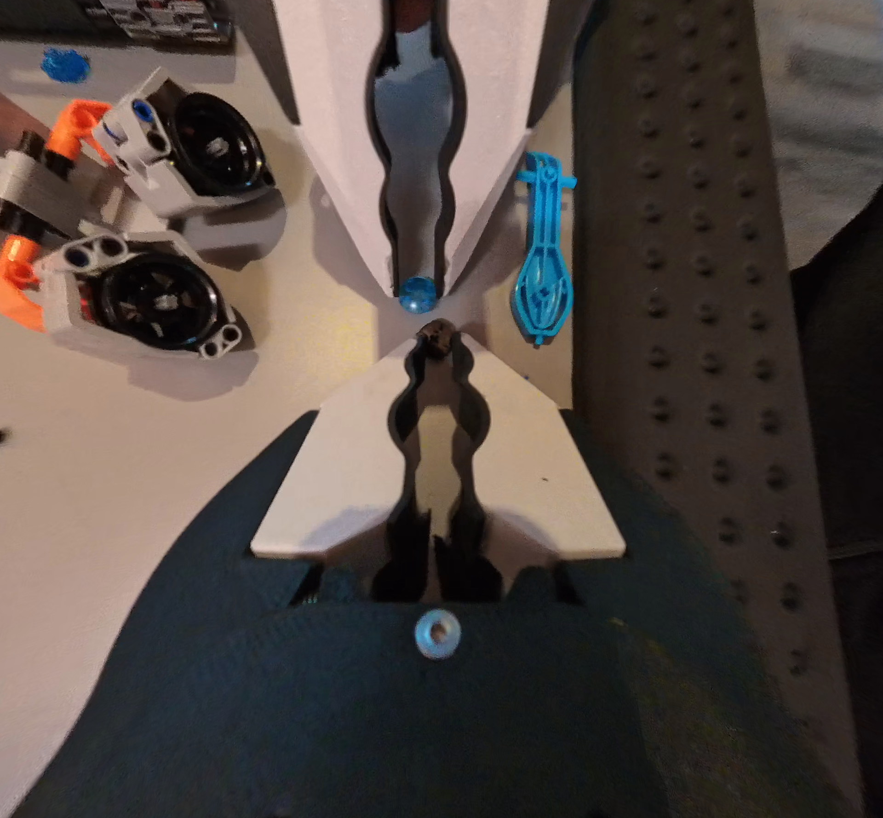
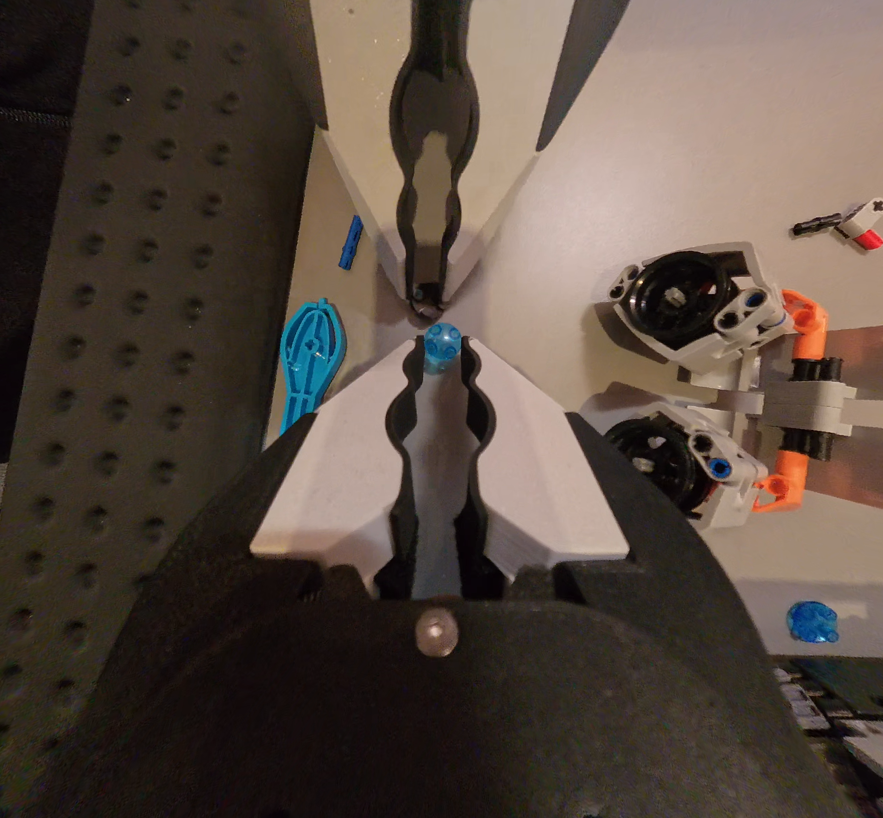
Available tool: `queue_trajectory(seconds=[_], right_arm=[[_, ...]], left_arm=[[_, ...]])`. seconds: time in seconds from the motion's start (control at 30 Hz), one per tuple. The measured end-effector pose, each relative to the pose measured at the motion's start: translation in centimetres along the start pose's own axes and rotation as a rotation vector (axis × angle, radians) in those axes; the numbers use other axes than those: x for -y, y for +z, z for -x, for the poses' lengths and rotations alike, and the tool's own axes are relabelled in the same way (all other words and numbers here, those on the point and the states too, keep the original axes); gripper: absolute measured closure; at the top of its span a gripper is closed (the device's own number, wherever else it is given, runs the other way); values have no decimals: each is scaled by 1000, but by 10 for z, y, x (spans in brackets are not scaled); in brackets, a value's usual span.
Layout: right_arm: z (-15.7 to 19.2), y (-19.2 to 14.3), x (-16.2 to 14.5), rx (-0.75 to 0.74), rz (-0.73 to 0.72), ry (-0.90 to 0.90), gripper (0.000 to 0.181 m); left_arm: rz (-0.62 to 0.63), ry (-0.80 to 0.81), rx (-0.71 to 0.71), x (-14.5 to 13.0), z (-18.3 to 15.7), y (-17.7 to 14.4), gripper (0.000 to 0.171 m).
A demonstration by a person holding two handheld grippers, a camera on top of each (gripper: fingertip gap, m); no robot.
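- Pale worktop [image 2: 669, 126], with a dark studded baseplate [image 2: 157, 269] along one edge.
- My right tool [image 2: 442, 355] is clamped on a translucent blue round stud [image 2: 442, 348], tip to tip with my left tool [image 1: 436, 341], which pinches a small dark piece [image 1: 436, 338].
- Risk, in my judgement: both grips are at the very tips; misaligned pressing could flick either piece free.
- Nearby: blue separator [image 1: 542, 250], twin-wheel assembly [image 1: 157, 231].

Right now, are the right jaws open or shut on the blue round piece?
Shut on it: the translucent blue round piece sits pinched between the right gripper's fingertips.

White fingers [image 2: 334, 484], black wavy pads [image 2: 403, 417]
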State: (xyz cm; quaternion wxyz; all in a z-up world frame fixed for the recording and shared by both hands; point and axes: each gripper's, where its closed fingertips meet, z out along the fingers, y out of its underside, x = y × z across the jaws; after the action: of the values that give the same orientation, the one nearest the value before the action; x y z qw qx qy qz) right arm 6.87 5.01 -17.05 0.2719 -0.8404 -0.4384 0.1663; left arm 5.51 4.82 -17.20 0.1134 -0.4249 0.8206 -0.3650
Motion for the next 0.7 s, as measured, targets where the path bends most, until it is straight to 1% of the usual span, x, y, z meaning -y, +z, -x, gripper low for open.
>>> queue_trajectory(seconds=[0.17,0.23,0.33,0.47,0.57,0.7], right_arm=[[6,4,-7,16,35,-32,168],[8,5,-7,19,41,-45,168],[7,3,-6,-2,42,-59,161],[3,-2,7,-42,-16,-79,163],[2,2,11,-58,-36,-84,164],[5,6,13,-23,-56,-76,176]], left_arm=[[-70,-164,-85,6,3,-4,164],[-91,-223,-115,7,4,-5,169],[-131,-288,-158,10,6,-7,169],[-159,-319,-184,13,6,-10,169],[-195,-327,-239,19,-1,-12,169],[-228,-344,-288,25,-4,-15,169]])
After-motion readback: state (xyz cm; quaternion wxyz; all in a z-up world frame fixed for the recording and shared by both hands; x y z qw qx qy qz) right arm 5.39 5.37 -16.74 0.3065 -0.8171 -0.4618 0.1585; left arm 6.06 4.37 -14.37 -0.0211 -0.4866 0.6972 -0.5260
